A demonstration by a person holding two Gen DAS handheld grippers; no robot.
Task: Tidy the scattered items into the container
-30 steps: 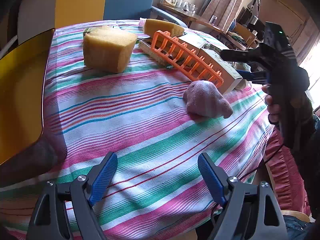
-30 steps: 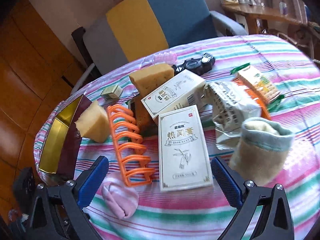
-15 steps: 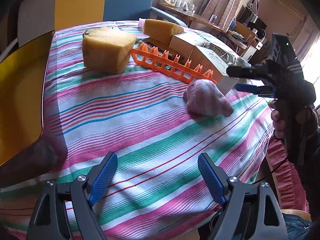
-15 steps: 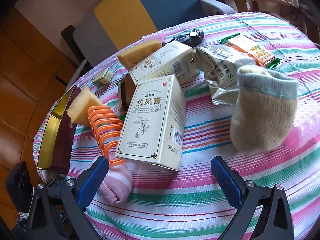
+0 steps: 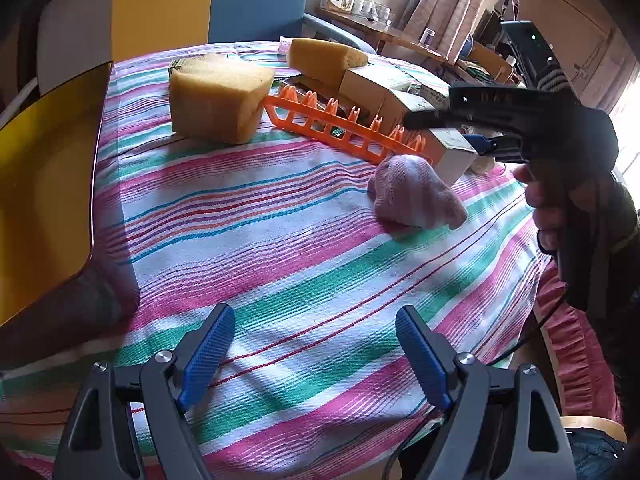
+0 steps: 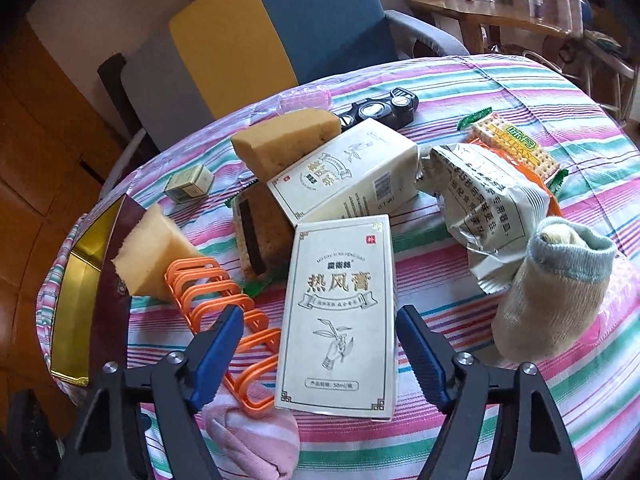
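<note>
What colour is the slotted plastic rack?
Orange rack; clearest in the left wrist view.

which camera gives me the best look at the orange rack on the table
The left wrist view: the orange rack lies unobstructed, seen along its whole length beside the sponge. In the right wrist view the rack is partly hidden behind a blue finger and the white box.

Pink sock [image 6: 256, 440] partly behind gripper finger, gold container [image 5: 44, 184] cropped, perhaps open
</note>
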